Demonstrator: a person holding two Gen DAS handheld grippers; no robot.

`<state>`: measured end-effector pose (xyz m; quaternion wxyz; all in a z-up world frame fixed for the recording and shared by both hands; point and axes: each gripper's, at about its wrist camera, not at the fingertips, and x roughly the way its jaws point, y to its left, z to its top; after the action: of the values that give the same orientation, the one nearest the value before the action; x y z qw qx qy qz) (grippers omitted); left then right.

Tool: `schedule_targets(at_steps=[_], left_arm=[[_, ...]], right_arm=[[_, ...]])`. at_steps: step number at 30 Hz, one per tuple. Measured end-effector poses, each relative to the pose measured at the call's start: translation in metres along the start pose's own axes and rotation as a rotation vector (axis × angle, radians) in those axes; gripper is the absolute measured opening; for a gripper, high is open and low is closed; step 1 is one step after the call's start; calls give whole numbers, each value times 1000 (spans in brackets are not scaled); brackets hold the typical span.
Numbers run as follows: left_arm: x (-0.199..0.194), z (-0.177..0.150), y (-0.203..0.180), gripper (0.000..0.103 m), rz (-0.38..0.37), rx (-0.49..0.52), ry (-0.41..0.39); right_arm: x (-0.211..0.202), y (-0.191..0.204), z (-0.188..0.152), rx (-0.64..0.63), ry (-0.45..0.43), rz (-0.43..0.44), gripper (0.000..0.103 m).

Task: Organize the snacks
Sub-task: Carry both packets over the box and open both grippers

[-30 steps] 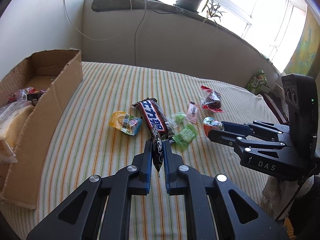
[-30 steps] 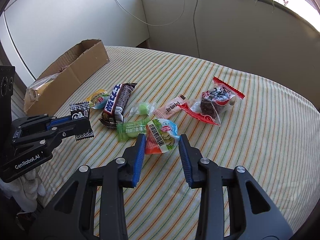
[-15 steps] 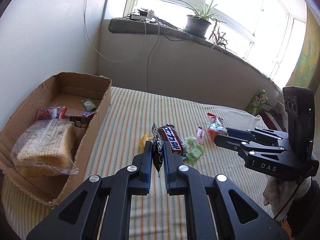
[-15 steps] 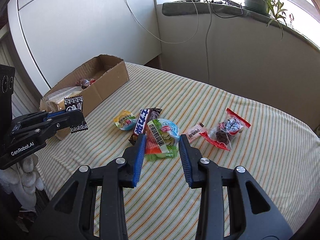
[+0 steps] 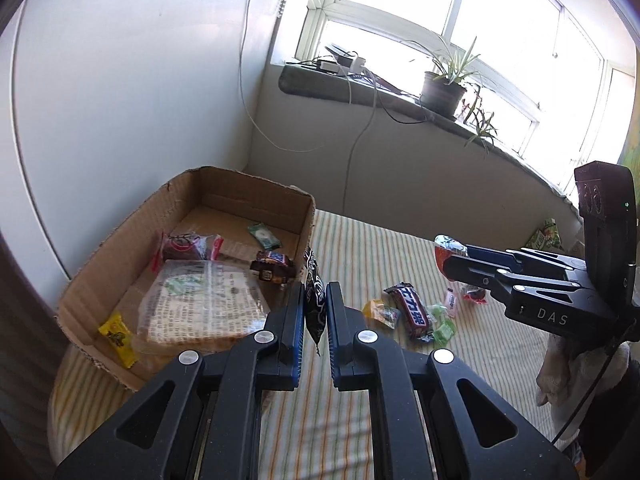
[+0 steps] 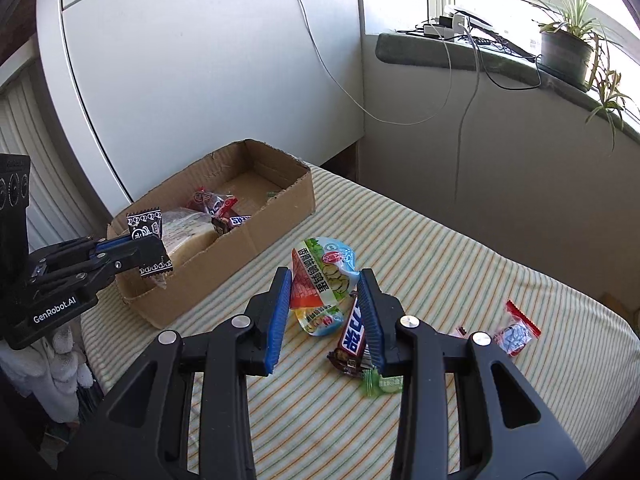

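Snacks: two are in your grippers and off the cloth; the rest are split between the cardboard box (image 5: 120, 264) and the striped tablecloth (image 6: 460, 264).
Left gripper (image 5: 316, 300): clamped narrow on a black patterned sachet (image 5: 314, 300), which hangs by its middle just beside the near corner of the box.
Right gripper (image 6: 324, 300): part closed on the egg snack pouch (image 6: 320, 276), pads pressing both sides, held above the cloth and short of the box.
Already boxed: a bread bag (image 5: 200, 304), a yellow candy (image 5: 116, 336), a red wrapper, a small chocolate bar and a green sweet.
Still loose: the chocolate bar (image 6: 352, 336), a green candy (image 6: 380, 380), a red packet (image 6: 516, 332) and a few small sweets.
Risk, sachet: it is thin and slick; a quick swing could let it slide out onto the cloth or catch on the box wall.
Risk, pouch: it is puffy and only its lower part is pinched, so it may tip or squirt free if you squeeze harder.
Risk, crowding: both tools head for one box; yours could knock together at its near rim.
Change from a second ago: both grippers have lifted off the snack pile and swung toward the box, which now shows its whole inside; the grips look unchanged.
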<state>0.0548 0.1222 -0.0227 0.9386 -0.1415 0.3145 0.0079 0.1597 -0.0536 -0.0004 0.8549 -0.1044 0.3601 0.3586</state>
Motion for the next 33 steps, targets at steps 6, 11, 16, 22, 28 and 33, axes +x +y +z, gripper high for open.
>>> schedule_targets(at_steps=[6,11,16,22,28,33], left_arm=[[-10,2,27,9,47,-30,-25],[-15,2,47,9,87,-57,-40],[-17,2,66,9,127,-72,-48],[-19,4,84,9,155,-98,-51],[-18,4,93,9,163,-107,-48],[-15,5,96,9,164,-109,-43]], right_arm=[[19,23,17,-46,6,25,35],[35,41,29,-73,15,47,35],[55,56,41,-90,30,65,35],[76,68,52,-108,47,76,35],[97,76,59,-109,64,89,36],[107,83,61,-116,75,97,36]])
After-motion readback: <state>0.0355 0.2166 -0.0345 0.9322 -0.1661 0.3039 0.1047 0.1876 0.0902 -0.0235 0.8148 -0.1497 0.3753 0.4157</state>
